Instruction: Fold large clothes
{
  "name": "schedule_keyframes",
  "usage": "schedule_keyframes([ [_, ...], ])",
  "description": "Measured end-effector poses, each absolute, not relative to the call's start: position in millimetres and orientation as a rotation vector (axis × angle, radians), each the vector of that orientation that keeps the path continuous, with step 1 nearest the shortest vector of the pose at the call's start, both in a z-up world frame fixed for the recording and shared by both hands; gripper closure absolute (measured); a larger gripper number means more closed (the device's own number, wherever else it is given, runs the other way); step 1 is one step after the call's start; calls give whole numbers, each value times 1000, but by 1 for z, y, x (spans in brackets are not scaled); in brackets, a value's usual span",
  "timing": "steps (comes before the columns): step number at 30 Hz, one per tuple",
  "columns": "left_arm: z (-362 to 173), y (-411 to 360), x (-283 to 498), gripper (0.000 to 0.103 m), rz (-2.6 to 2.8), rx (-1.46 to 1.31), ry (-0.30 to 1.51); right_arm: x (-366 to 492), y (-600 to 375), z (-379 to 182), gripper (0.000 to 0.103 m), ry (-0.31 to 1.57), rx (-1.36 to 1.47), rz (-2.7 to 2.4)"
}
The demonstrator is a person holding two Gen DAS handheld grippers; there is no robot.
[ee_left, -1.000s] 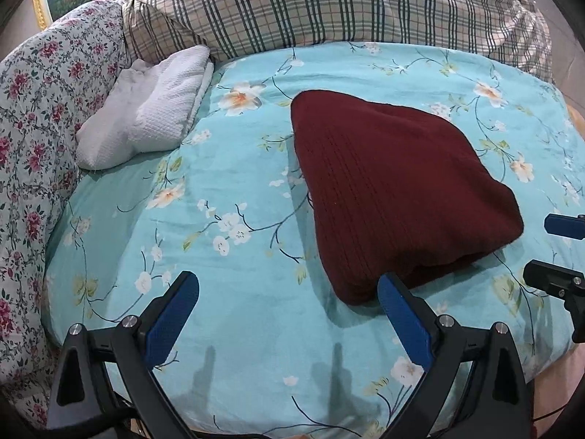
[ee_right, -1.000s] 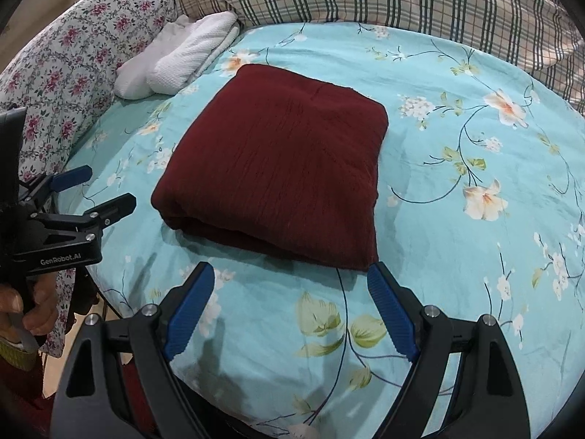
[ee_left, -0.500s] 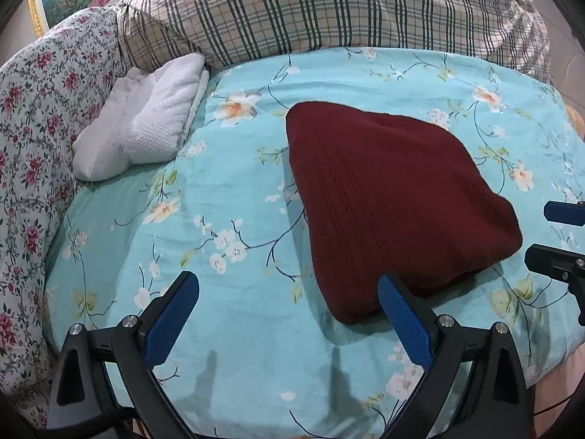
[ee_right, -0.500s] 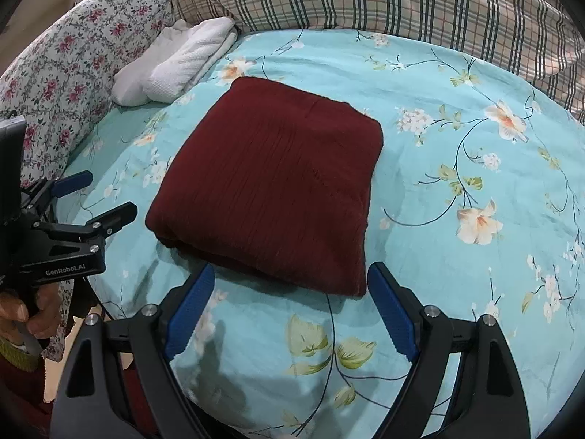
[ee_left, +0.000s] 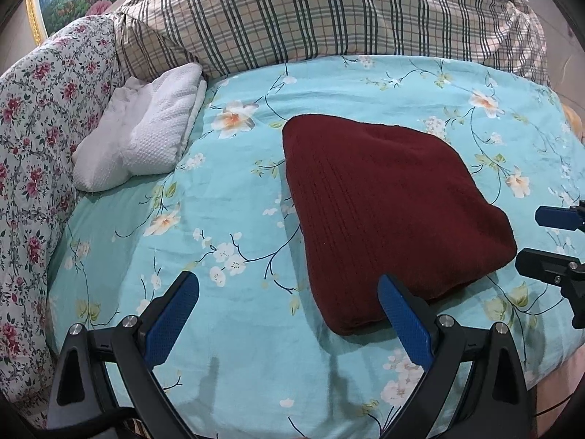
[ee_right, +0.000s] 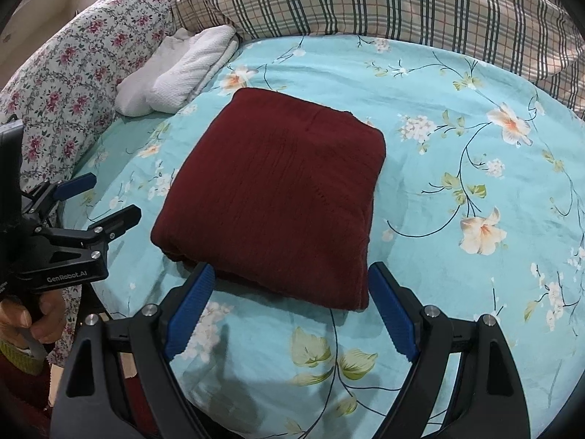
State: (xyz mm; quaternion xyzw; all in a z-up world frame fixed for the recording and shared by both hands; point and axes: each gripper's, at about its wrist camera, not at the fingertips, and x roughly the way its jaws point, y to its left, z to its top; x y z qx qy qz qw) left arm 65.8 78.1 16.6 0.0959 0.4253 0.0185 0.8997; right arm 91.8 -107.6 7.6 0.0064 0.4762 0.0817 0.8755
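**A:** Where's the garment sitting for you?

**Me:** The dark red knit (ee_right: 278,197) lies flat in the middle of the turquoise floral bedsheet (ee_right: 457,84), already squared into a thick folded block. Its near edge is just ahead of my right gripper (ee_right: 290,309), which hangs over the sheet with its jaws spread wide and nothing between them.

**A:** And your other hand?

**Me:** My left gripper (ee_left: 289,314) is spread wide as well, empty, hovering off the knit's left near corner. One blue pad (ee_left: 402,314) sits just in front of that corner; I can't say whether it brushes the cloth.

**A:** How do you reckon it handles?

**Me:** Soft and floppy, I'd judge, with some weight from the stacked layers. The ribbed surface looks grippy rather than slick, and nothing about it is fragile. The risk is the layers sliding apart if I pinch only the top one.

**A:** So where would you take it?

**Me:** At the near edge, one gripper toward each corner, jaws biting through the full thickness so the whole stack comes along together.

**A:** Anything crowding you?

**Me:** The white textured cloth (ee_left: 146,139) lies well apart at the far left, against the plaid bedding (ee_left: 329,18).
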Motion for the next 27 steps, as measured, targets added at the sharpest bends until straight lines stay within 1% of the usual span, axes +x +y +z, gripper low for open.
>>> schedule_keyframes([
  [5,17,89,77,4,11,124,893,97,-116,2,17,991,54,161],
  [10,11,104,106,4,-5,24,925,119,-143,-4,17,973,159,108],
  [14,1,108,129,4,-45,-46,947,149,-166,-12,17,943,282,94],
  [17,-11,104,142,5,-51,-49,973,181,-181,-29,18,960,363,82],
  [18,-16,102,146,5,-58,-42,981,192,-184,-37,21,970,388,79],
  [19,-19,100,147,5,-65,-35,985,200,-186,-43,36,980,407,79],
  [20,-22,98,147,5,-69,-28,990,211,-188,-54,55,1003,435,85],
  [21,-24,96,148,6,-73,-19,993,216,-187,-60,86,1025,456,101],
  [22,-24,95,148,6,-81,-13,987,218,-186,-62,89,1027,467,112],
  [24,-27,92,149,7,-97,-2,990,206,-182,-43,94,937,419,105],
  [25,-30,91,150,7,-105,-3,996,197,-182,-33,94,898,403,98],
  [27,-38,88,154,7,-126,-16,1014,191,-188,-30,94,877,401,65],
])
